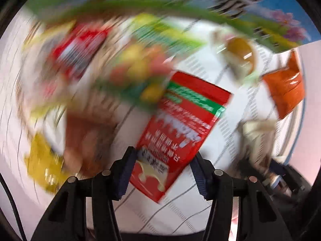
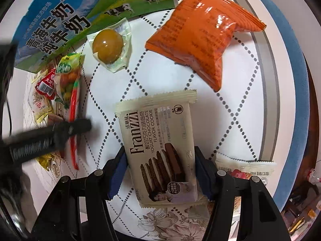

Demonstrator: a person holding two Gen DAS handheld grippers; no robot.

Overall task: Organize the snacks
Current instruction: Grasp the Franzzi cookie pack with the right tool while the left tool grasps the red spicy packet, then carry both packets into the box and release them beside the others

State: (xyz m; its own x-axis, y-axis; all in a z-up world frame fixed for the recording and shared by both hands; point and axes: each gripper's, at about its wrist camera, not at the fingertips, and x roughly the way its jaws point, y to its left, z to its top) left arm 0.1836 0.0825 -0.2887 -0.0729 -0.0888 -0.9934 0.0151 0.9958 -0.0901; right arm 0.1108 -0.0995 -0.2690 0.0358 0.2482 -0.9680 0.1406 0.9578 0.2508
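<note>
In the left wrist view, my left gripper (image 1: pixel 163 172) holds a red snack packet (image 1: pixel 180 128) between its blue pads, above a blurred pile of mixed snacks (image 1: pixel 112 64). In the right wrist view, my right gripper (image 2: pixel 160 170) is closed on a cream Franzzi cookie packet (image 2: pixel 158 146) lying on the white quilted table (image 2: pixel 140 76). The left gripper's dark arm (image 2: pixel 40 138) shows blurred at the left of this view, over a small pile of snacks (image 2: pixel 60 84).
An orange snack bag (image 2: pixel 200 40) and a packed yellow egg-like snack (image 2: pixel 109 46) lie on the table beyond the cookie packet. A blue-green milk carton box (image 2: pixel 76 14) stands at the far left. A white packet (image 2: pixel 244 166) lies by the table's right rim.
</note>
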